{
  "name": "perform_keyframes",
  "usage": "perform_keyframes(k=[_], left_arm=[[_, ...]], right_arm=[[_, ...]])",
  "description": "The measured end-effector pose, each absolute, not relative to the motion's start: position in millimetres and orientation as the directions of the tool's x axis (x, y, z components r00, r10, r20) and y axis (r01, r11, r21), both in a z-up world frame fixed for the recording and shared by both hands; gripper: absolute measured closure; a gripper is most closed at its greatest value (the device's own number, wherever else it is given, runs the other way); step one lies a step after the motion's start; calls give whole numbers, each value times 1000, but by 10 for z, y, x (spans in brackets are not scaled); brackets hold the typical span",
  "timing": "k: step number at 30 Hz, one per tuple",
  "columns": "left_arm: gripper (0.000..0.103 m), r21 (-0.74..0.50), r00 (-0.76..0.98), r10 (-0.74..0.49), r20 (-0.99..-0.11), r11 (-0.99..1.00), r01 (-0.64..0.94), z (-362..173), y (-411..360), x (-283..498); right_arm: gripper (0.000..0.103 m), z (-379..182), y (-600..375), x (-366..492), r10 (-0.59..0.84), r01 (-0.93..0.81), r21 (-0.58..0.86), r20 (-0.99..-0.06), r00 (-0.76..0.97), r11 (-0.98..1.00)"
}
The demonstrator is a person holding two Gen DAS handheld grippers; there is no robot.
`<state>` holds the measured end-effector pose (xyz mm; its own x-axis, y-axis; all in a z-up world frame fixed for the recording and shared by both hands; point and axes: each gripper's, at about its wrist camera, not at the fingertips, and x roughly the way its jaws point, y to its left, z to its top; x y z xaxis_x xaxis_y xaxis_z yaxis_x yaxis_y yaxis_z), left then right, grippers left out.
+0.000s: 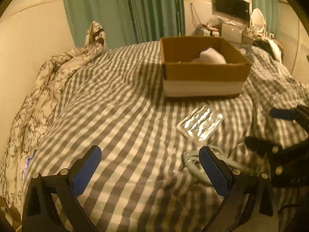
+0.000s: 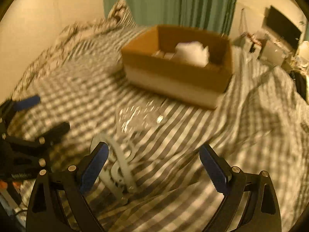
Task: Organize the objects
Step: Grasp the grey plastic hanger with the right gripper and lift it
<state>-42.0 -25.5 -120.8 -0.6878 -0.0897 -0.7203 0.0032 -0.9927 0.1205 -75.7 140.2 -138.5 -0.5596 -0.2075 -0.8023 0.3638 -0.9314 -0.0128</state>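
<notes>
1. Both grippers hover above a bed with their jaws spread wide and nothing between them: the left gripper (image 1: 149, 163) is released, and so is the right gripper (image 2: 154, 161).
2. From the left wrist view, the right gripper (image 1: 270, 127) shows at the right edge, its blue pads apart.
3. On the grey-and-white striped bedsheet (image 1: 115, 116) lies a clear plastic package (image 1: 200, 123), in front of the cardboard box (image 1: 204, 73) and apart from it.
4. A pale grey plastic object (image 2: 119, 166) lies on the sheet just nearer than the package, beside the right gripper's left finger; blur hides what it is.
5. Inside the box sits a white bundle (image 1: 212, 57); smaller items beside it are too blurred to tell.
6. A floral quilt (image 1: 38, 96) is bunched along the bed's left side.
7. Small white lettering on the left gripper's body in the right wrist view is too blurred to read.
8. Green curtains (image 1: 135, 9) hang behind, with a dark screen (image 1: 231, 4) on the wall.
</notes>
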Motion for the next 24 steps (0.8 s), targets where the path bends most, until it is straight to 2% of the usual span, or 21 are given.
perform_keyframes(k=[8, 15, 18, 20, 21, 23, 24], left_arm=[[0, 82, -698, -100, -709, -995, 59, -1184, -430, -439], [0, 33, -691, -82, -718, -996, 84, -1224, -599, -445], [0, 28, -692, -78, -718, -996, 83, -1229, -602, -439], [0, 28, -692, -78, -718, -996, 83, -1229, -602, -437], [0, 28, -692, -79, -718, -996, 85, -1228, -603, -435], [0, 30, -691, -82, -718, -996, 88, -1225, -607, -430], [0, 32, -690, -86, -719, -995, 90, -1226, -605, -425]], right_arm=[[8, -1775, 1032, -761, -220, 474, -24, -864, -453, -880], [9, -2049, 840, -855, -211, 497, 1, -906, -367, -868], [20, -2111, 825, -864, -225, 501, 30, -916, -333, -865], [32, -2103, 823, -836, -237, 512, 37, -913, -331, -858], [34, -2094, 825, -822, -235, 512, 33, -912, -335, -858], [51, -2028, 856, -784, -236, 508, 23, -903, -359, -861], [55, -1990, 882, -762, -242, 502, 24, -896, -373, -864]])
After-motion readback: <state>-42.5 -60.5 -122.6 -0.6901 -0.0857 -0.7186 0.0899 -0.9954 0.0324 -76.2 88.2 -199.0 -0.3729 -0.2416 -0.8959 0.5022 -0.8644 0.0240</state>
